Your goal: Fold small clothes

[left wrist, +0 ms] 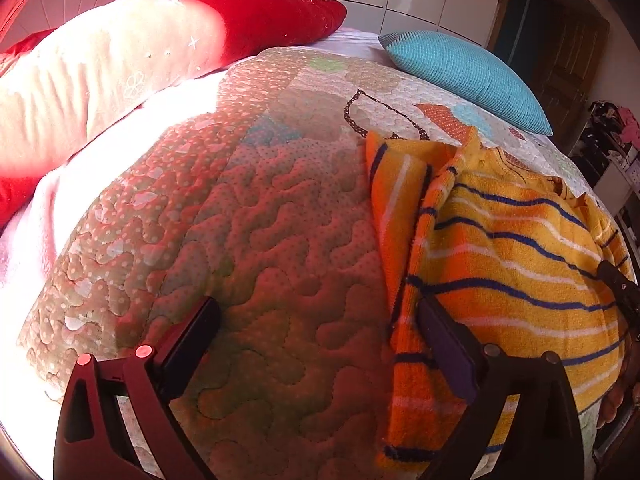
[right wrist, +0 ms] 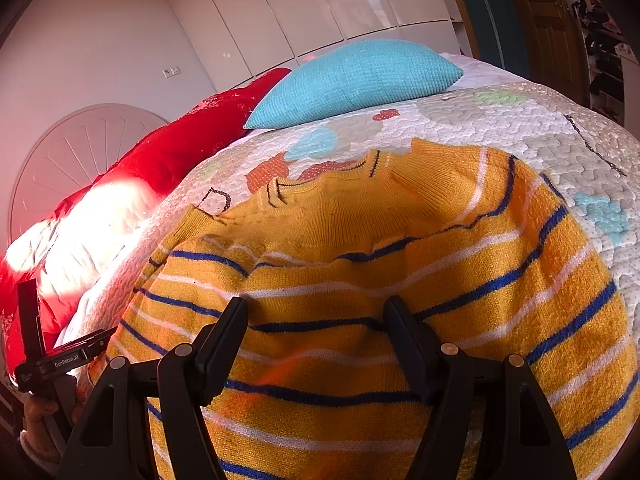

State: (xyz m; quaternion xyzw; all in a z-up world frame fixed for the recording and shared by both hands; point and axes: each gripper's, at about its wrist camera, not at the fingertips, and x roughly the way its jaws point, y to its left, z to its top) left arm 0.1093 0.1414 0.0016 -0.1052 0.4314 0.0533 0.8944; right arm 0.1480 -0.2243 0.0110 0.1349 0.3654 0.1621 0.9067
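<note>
A small yellow striped sweater point(right wrist: 360, 280) lies on the quilt point(left wrist: 260, 240) of a bed, neckline toward the blue pillow point(right wrist: 352, 80), hem toward the cameras. By my reading the folding has barely begun. One sleeve point(left wrist: 404, 240) along the sweater's left edge looks turned in or bunched over the body in the left wrist view, showing its orange side, which may count as a first fold (or only a rumple). The body is spread out, and the lengthwise and crosswise folds are, I judge, all left to do.

The left hand-held gripper point(left wrist: 320, 344) is wide open and grips nothing. One finger sits over bare quilt, the other right at the sweater's sleeve edge; whether it touches the knit I cannot tell. The right hand-held gripper point(right wrist: 316, 344) hovers over the lower middle of the sweater, open, with striped knit visible in the gap between its fingers. It does not appear to pinch anything, though contact from below the fingertips is hard to rule out.

The hem is cut off at the bottom of the right wrist view, and the sweater's far right side runs out of the left one. The other sleeve cannot be made out clearly. Strong sunlight washes out the red bedding point(left wrist: 260, 16) at left
</note>
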